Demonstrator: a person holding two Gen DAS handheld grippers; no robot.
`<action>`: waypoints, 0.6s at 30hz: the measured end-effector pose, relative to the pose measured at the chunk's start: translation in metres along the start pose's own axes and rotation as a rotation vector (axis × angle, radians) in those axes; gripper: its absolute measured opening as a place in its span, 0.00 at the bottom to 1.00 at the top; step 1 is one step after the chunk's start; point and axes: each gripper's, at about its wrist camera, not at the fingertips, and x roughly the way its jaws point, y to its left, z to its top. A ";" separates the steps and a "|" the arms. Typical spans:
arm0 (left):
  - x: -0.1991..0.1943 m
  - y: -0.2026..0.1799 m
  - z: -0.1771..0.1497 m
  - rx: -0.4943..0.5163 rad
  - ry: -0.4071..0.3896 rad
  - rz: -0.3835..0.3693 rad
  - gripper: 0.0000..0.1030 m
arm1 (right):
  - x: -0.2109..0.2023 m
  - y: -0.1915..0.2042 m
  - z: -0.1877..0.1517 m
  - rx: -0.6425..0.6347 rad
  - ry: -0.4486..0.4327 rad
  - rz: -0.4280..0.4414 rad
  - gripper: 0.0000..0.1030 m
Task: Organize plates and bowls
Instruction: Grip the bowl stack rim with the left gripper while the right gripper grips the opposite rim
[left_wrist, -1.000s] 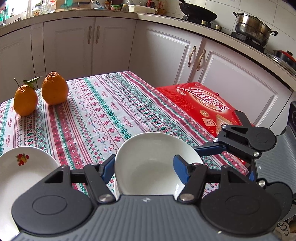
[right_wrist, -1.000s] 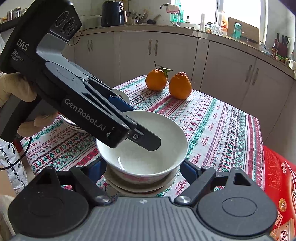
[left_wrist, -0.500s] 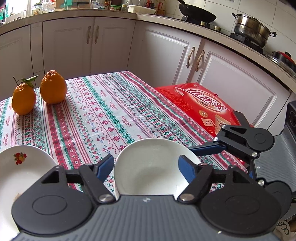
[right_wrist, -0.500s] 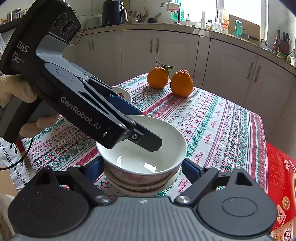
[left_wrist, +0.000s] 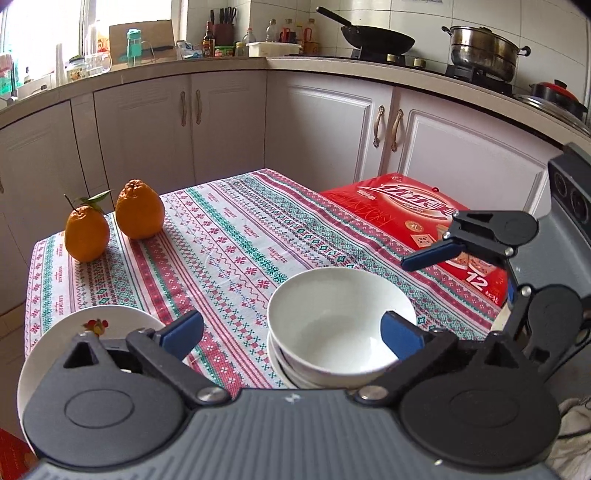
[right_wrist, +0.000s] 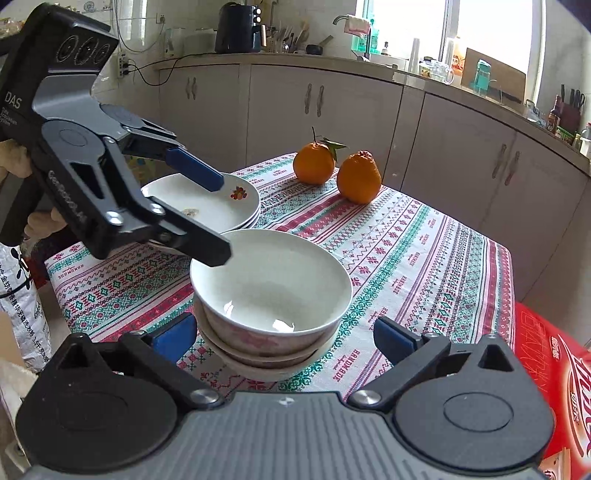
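A stack of white bowls (left_wrist: 340, 325) (right_wrist: 269, 295) stands on the patterned tablecloth (left_wrist: 236, 251) near its front edge. A stack of white plates (right_wrist: 207, 203) with a small fruit print sits to its left, and shows in the left wrist view (left_wrist: 74, 343). My left gripper (left_wrist: 291, 332) is open and empty, lifted just above and behind the bowls; its right finger overlaps the bowl rim in view. It also shows in the right wrist view (right_wrist: 218, 218). My right gripper (right_wrist: 284, 338) is open and empty, its fingers either side of the bowl stack, not touching.
Two oranges (left_wrist: 114, 225) (right_wrist: 336, 170) sit at the table's far corner. A red printed package (left_wrist: 417, 225) lies beside the table's right edge. White kitchen cabinets (left_wrist: 314, 129) ring the table; a wok and pot stand on the counter.
My left gripper has opened wider, let go of the top bowl and pulled back and up. The bowl now rests on the stack. My right gripper has backed off slightly.
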 end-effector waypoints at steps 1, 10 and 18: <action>-0.005 -0.002 -0.004 0.024 -0.003 0.005 0.99 | -0.002 -0.001 -0.002 -0.006 -0.001 0.003 1.00; 0.003 -0.019 -0.043 0.197 0.079 0.005 0.99 | 0.009 -0.009 -0.018 -0.073 0.068 0.053 1.00; 0.039 -0.018 -0.046 0.266 0.144 -0.086 0.99 | 0.037 -0.009 -0.017 -0.164 0.134 0.103 1.00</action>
